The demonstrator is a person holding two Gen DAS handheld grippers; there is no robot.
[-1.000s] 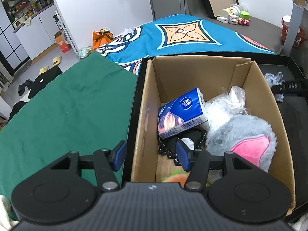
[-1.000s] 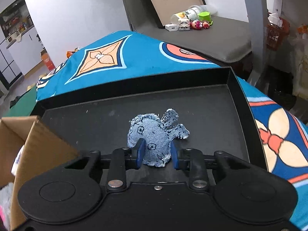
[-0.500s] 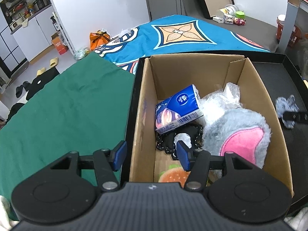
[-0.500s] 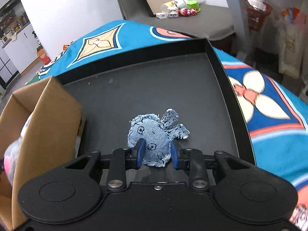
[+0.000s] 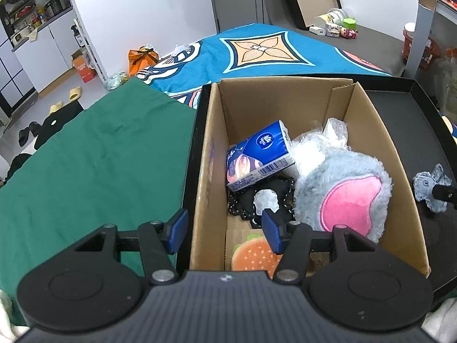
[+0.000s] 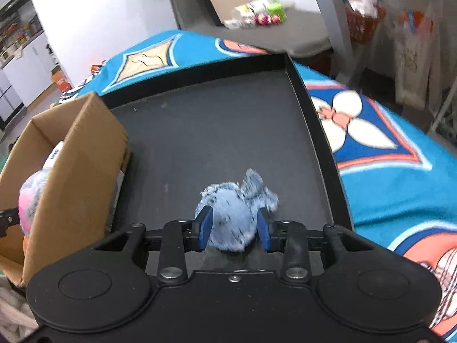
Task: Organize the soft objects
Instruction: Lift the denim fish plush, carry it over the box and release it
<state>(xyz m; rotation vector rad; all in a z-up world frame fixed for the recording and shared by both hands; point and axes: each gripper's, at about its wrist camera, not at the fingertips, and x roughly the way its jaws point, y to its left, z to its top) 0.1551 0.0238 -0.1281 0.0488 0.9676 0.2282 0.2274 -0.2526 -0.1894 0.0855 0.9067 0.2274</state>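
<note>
Blue tissue pack [image 5: 258, 155]: logo and barcode, text unreadable.

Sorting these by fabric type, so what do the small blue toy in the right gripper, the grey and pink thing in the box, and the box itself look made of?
Small blue toy: apparently denim, matte, with frayed edges, though blurred here. Grey and pink thing: plush, long fuzzy pile around a smoother pink patch. Box: plain brown corrugated cardboard, unglossed, with a torn flap edge.

Frayed denim cloth toy [image 6: 231, 217]; matt corrugated cardboard box [image 5: 380, 148]; fluffy grey plush [image 5: 342, 188]; glossy plastic-wrapped tissue pack [image 5: 257, 157]; matt black tray [image 6: 217, 131].
</note>
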